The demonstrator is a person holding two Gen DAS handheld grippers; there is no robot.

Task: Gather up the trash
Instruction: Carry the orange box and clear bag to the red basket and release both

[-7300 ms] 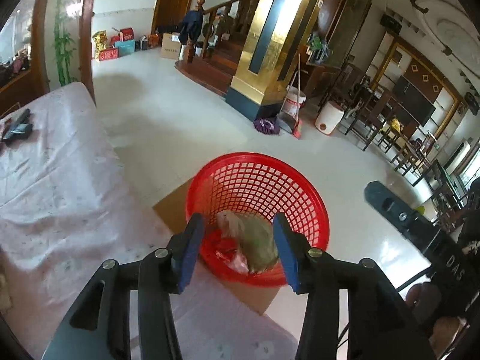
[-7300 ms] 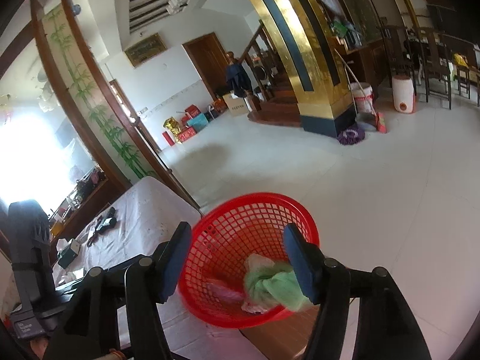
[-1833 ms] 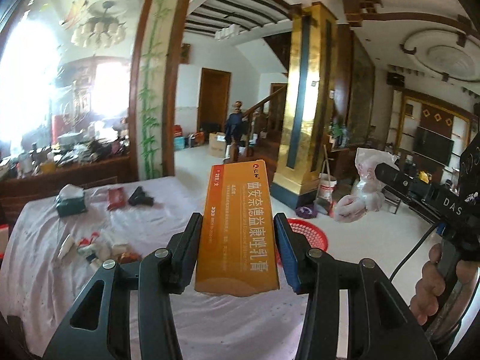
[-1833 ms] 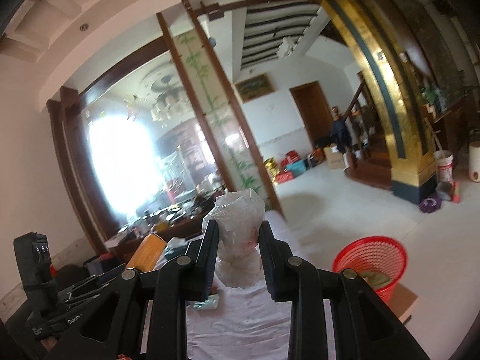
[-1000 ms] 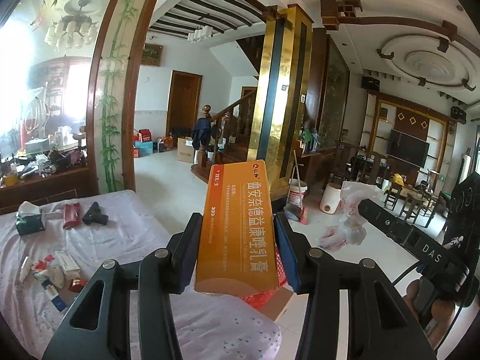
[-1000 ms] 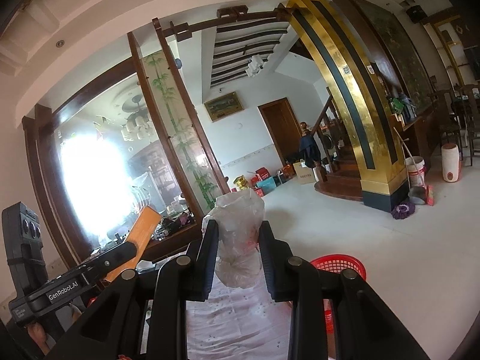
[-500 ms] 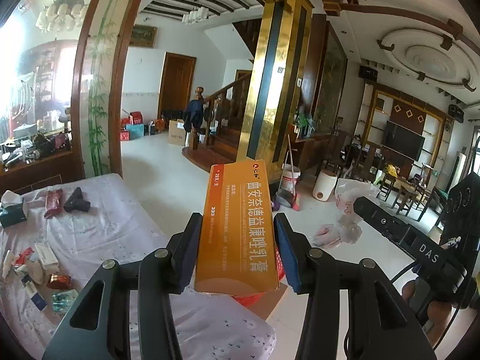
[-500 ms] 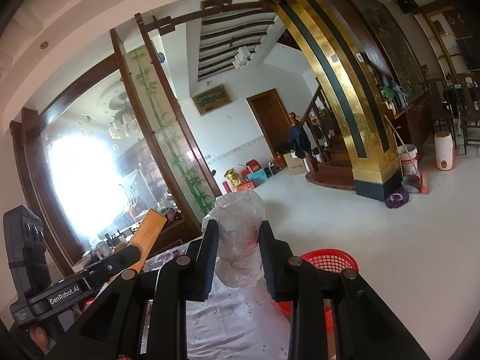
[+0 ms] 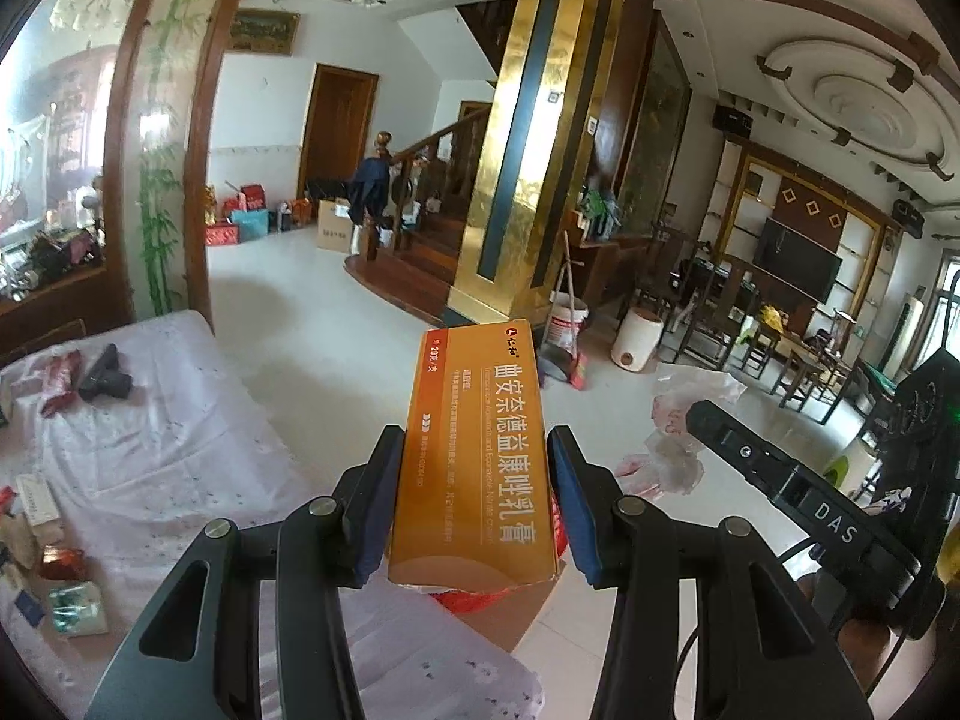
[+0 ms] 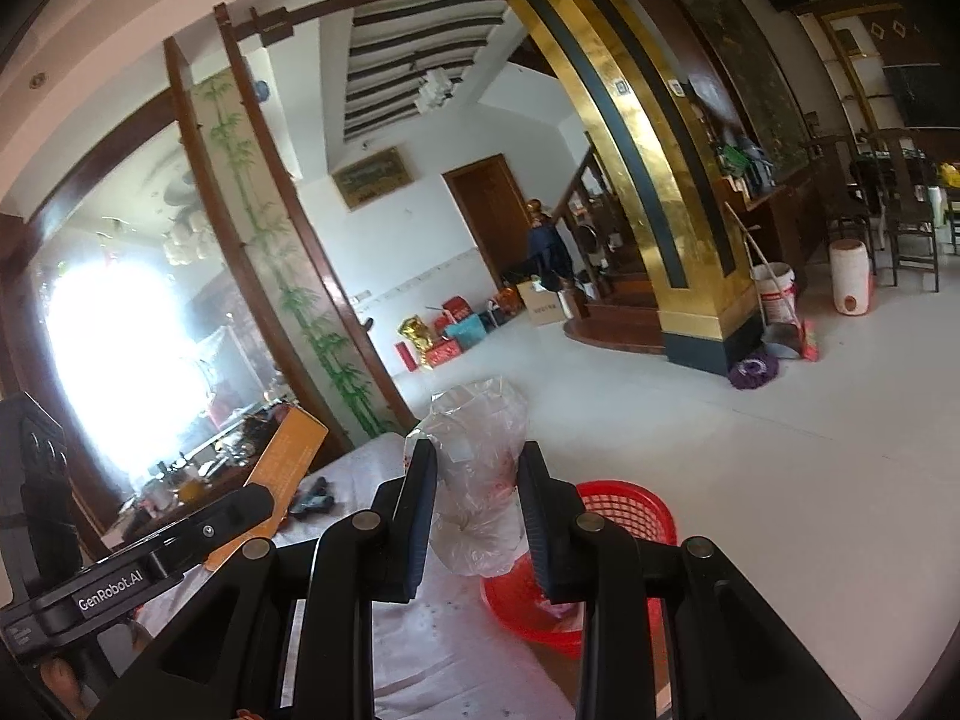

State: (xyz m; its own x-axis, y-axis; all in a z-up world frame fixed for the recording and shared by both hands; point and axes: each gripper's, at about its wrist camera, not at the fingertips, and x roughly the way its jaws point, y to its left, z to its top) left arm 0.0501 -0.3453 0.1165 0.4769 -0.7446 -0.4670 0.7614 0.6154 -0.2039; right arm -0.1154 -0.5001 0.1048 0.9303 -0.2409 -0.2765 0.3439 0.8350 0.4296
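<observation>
My left gripper (image 9: pixel 474 498) is shut on a tall orange carton (image 9: pixel 477 450) with white print, held upright over the table's end. Just below the carton a sliver of the red basket (image 9: pixel 480 597) shows. My right gripper (image 10: pixel 477 501) is shut on a crumpled clear plastic bag (image 10: pixel 477 450) with pink bits inside. The red mesh basket (image 10: pixel 624 516) sits on the floor right of and below the bag, on a piece of cardboard. In the left wrist view the bag (image 9: pixel 684 420) hangs at the tip of the right gripper (image 9: pixel 705 423); in the right wrist view the carton (image 10: pixel 282 468) shows at left.
A table with a pale pink cloth (image 9: pixel 180 450) carries several scraps and packets (image 9: pixel 54 564) at its left end and a black object (image 9: pixel 108 378). White tiled floor (image 10: pixel 780 450) spreads right. A gold pillar (image 9: pixel 528 180), buckets and a broom (image 9: pixel 567 324) stand beyond.
Both grippers have swung right and tilted down toward the floor. The red basket has come closer in the right wrist view. Carton and bag stay held.
</observation>
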